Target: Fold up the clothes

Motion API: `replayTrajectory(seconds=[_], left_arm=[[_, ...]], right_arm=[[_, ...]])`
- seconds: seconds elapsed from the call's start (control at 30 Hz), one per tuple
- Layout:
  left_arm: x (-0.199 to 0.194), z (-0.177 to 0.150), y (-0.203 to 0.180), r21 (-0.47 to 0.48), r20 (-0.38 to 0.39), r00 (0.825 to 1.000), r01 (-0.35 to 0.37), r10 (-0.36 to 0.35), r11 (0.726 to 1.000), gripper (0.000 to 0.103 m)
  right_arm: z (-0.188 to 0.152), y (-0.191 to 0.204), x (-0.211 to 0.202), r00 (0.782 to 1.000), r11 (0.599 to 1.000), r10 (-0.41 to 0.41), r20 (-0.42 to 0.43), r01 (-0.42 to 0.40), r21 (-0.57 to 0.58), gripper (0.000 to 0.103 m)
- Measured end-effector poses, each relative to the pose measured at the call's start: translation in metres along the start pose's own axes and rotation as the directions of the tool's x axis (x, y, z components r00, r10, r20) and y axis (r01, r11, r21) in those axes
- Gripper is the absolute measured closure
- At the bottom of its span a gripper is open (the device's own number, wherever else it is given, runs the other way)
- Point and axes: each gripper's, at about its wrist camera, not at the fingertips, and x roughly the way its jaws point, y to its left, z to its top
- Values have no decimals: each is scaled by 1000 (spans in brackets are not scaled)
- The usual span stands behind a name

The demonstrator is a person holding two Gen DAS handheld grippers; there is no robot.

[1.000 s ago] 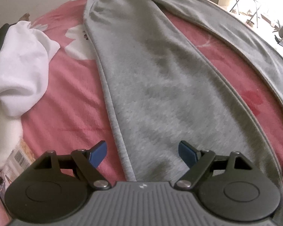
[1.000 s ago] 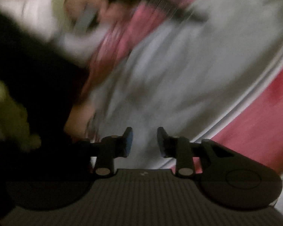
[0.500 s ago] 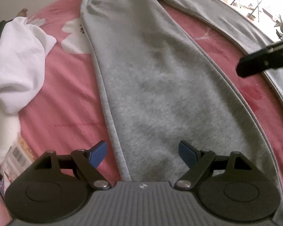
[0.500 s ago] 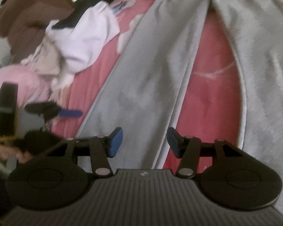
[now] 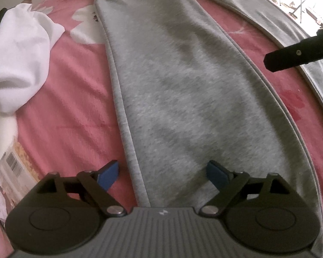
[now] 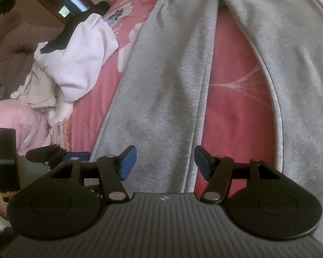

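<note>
Both hand-held grippers, left (image 5: 162, 175) and right (image 6: 165, 162), hang empty, jaws opening, over the grey sweatpants (image 5: 183, 90)' near leg ends; next, I'd guess, pinch the hems.

pink bed (image 5: 79, 111) | grey sweatpants (image 5: 183, 99) flat | white garment (image 5: 17, 64) heaped

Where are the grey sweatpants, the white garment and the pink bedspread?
grey sweatpants (image 5: 183, 90): left wrist view, middle of the near leg.
white garment (image 5: 17, 60): left wrist view, middle of the crumpled heap.
pink bedspread (image 6: 236, 107): right wrist view, bare patch between the legs.
</note>
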Motion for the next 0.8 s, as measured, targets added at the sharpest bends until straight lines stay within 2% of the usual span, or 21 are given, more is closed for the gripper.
replayTrajectory(seconds=[0.6,0.8], left_arm=[[1,-2,5,-67,-29,1000,-12,10,998,5],[0,-4,5,-85,-31,999,-21,18,996,3]], right_arm=[[0,12,3,999,998,-48,16,49,-31,38],[4,15,2,997,997,-59,45,61,-44,38]])
